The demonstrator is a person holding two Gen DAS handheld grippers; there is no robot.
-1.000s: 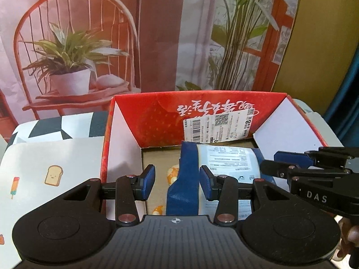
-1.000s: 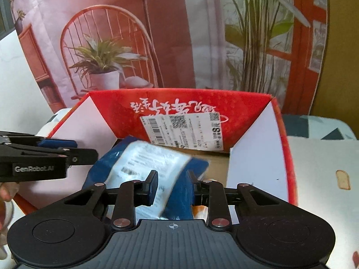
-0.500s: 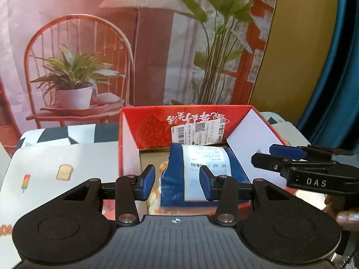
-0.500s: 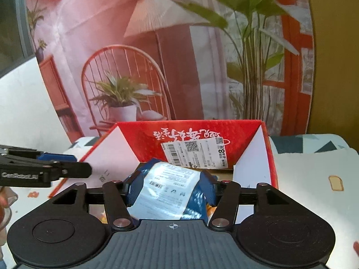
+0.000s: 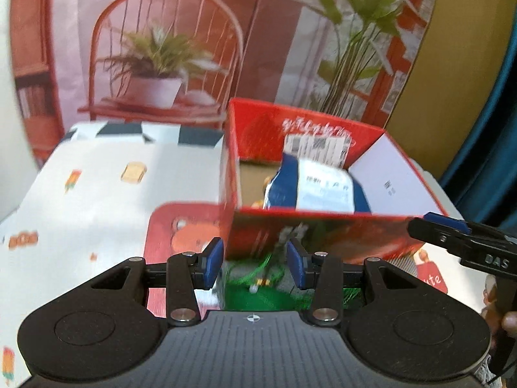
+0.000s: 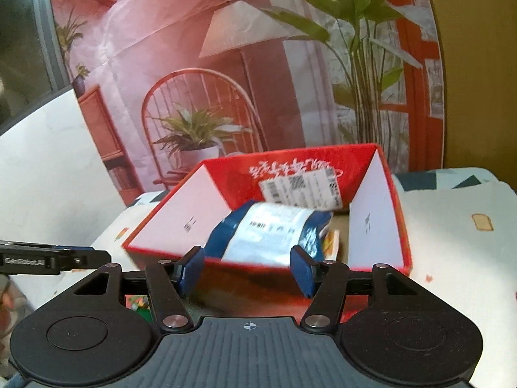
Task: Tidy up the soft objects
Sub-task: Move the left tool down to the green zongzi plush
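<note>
- Motion blur smears the left wrist view; a green item [image 5: 258,294] under the left tool [image 5: 255,262] is perhaps a printed packet
- The blue package [image 6: 271,231] with a white label lies tilted inside the open red box [image 6: 376,260], hiding part of the box floor
- Both the left tool and right tool [image 6: 247,270] are spread, gripping nothing, short of the box on the tabletop [image 5: 97,190]

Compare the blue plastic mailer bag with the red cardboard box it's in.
The blue plastic mailer bag is soft, crumpled and tilted; the red cardboard box is rigid and straight-walled. The bag lies inside; the box, open-topped, holds it. The bag is smaller. Both carry a white printed shipping label.
</note>
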